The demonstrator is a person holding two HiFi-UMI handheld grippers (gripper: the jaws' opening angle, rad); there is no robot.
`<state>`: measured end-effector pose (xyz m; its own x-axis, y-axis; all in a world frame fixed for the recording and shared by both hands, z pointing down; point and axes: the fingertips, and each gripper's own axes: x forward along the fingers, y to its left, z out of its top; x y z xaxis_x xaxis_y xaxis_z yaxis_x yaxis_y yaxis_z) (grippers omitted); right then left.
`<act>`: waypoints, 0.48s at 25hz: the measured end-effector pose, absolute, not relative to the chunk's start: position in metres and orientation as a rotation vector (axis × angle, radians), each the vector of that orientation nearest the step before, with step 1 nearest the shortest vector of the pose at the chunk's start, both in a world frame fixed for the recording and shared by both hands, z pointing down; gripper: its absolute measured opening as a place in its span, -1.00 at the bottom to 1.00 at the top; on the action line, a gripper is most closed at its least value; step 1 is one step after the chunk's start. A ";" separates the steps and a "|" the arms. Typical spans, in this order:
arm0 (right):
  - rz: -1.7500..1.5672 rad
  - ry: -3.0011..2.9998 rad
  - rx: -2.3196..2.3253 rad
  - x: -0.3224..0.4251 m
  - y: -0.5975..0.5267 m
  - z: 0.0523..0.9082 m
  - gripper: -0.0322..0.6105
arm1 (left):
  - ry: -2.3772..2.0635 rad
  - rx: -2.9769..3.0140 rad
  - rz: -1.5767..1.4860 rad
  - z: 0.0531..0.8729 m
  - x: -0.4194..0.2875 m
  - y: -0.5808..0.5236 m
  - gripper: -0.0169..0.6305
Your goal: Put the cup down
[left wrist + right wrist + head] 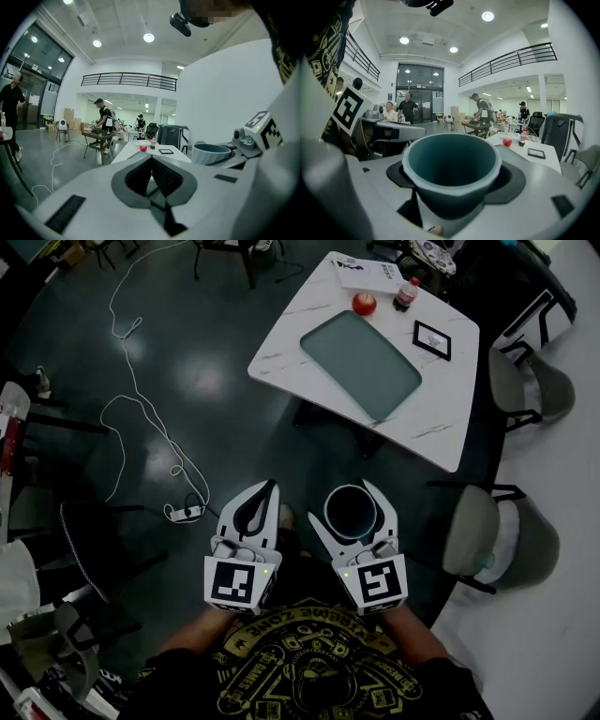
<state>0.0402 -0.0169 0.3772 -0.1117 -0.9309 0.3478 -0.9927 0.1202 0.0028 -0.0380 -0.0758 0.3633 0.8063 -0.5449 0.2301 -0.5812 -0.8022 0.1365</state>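
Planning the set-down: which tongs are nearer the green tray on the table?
Right. The right tongs, gripping the cup, are short of the table, in line with the tray; the left tongs are farther to its left.

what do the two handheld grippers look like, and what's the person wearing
The left gripper and right gripper are both white plastic, with curved, tapering jaws lined by dark grey ribbed pads. Each has a cube at the back that bears a black-and-white square marker, with a small green light beside it. The person wears a black short-sleeved shirt with a gold print.
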 end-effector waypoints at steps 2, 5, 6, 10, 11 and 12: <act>0.338 -2.124 1.912 0.043 -0.023 0.377 0.30 | -0.871 2.790 0.282 0.362 -0.036 -0.085 -0.92; 0.335 -2.101 1.941 0.048 -0.035 0.375 0.30 | -0.848 2.794 0.284 0.359 -0.031 -0.098 -0.92; 0.333 -2.094 1.951 0.049 -0.039 0.374 0.30 | -0.836 2.799 0.281 0.359 -0.030 -0.102 -0.92; 0.326 -2.067 1.982 0.053 -0.051 0.374 0.30 | -0.784 2.822 0.264 0.360 -0.022 -0.116 -0.92; 0.327 -2.057 1.993 0.054 -0.053 0.374 0.30 | -0.769 2.828 0.257 0.359 -0.021 -0.119 -0.92; 0.329 -2.047 2.005 0.055 -0.055 0.374 0.30 | -0.760 2.830 0.260 0.359 -0.020 -0.122 -0.92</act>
